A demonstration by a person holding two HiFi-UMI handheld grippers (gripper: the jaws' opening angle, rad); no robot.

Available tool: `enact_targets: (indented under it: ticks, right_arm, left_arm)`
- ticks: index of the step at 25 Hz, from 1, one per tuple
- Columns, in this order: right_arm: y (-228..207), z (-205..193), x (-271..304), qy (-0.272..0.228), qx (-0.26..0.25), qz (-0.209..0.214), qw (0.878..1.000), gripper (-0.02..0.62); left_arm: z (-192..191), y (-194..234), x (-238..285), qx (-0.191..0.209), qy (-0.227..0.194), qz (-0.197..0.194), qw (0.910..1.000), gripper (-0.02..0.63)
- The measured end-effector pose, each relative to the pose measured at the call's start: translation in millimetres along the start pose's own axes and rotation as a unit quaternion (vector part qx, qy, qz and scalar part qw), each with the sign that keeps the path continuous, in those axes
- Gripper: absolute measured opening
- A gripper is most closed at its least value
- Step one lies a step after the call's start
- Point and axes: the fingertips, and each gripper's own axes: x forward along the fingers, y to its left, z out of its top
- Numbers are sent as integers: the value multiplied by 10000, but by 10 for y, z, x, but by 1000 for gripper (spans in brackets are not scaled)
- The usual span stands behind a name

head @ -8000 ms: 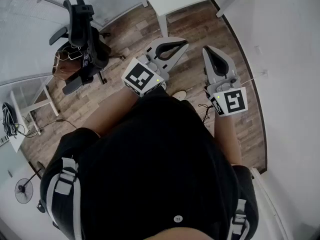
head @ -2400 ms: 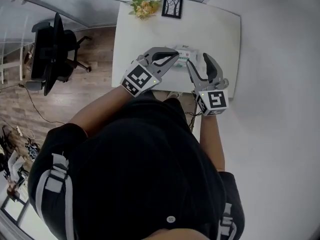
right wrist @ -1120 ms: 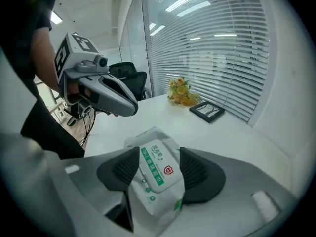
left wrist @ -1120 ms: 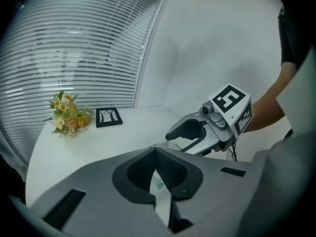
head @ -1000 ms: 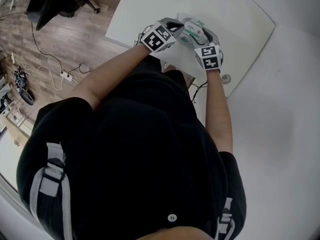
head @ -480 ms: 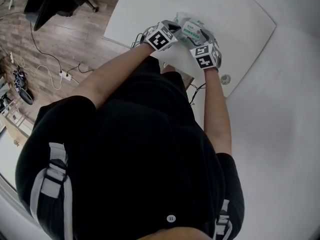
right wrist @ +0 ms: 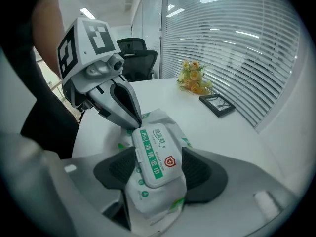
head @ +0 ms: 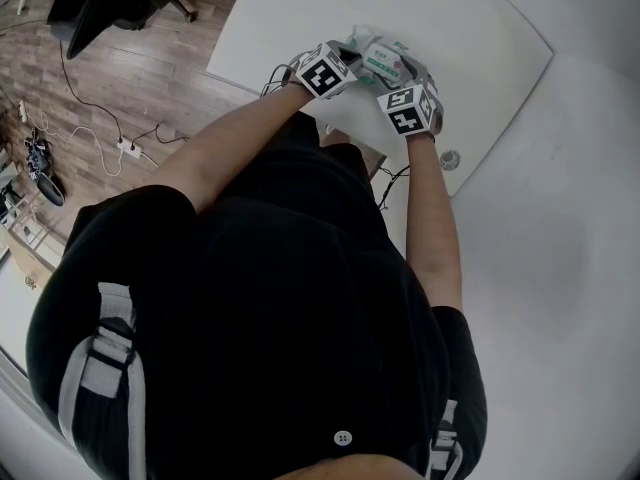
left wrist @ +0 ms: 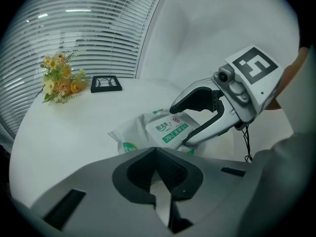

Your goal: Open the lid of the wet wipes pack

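A white and green wet wipes pack (head: 380, 60) lies on the white table (head: 290, 18), its flip lid (right wrist: 154, 154) shut and facing up. My right gripper (right wrist: 155, 169) straddles the pack, one pad on each side of the lid, jaws wide and still opening. Seen in the left gripper view, the right gripper (left wrist: 178, 125) arches over the pack (left wrist: 165, 128). My left gripper (left wrist: 155, 152) is shut, its tips together. In the right gripper view the left gripper (right wrist: 134, 124) rests its point on the wrapper at the lid's far corner. Whether it pinches the film is hidden.
A bunch of yellow flowers (left wrist: 59, 78) and a small black picture frame (left wrist: 106, 84) stand at the table's far side. An office chair (right wrist: 138, 58) stands off the table's left end. Cables (head: 100, 138) lie on the wooden floor.
Both grippers have sunk toward the pack. The right gripper has rolled and settled around the lid, and the left tip has come down onto the wrapper.
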Motion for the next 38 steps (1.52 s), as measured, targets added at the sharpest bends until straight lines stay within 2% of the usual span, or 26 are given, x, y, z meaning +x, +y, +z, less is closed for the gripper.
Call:
enact_targets:
  ticks: [6, 9, 13, 17, 22, 32, 38]
  right_arm:
    - [-41, 159, -122, -346, 125, -82, 9993, 301]
    - [-226, 345, -282, -808, 551, -323, 9947, 230]
    - [-463, 451, -376, -942, 711, -537, 9916, 230]
    - [-625, 456, -378, -908, 768, -673, 9906, 230]
    - [-755, 404, -281, -717, 777, -786, 9913, 230]
    - [-834, 257, -38, -399, 721, -738, 9939, 230]
    - [-817, 163, 4, -279, 784, -729, 9939, 230]
  left_arm:
    - [-14, -4, -4, 179, 78, -30, 9998, 8]
    - [-21, -5, 7, 281, 101, -34, 9995, 8]
    - [-27, 2, 15, 266, 89, -68, 9996, 8]
    - [-16, -8, 10, 269, 137, -91, 9995, 8]
    - [-22, -20, -12, 559, 252, 14, 9981, 8]
    - [-83, -25, -83, 641, 341, -1, 9974, 8]
    - [1, -110, -284, 647, 61, -86, 9979, 8]
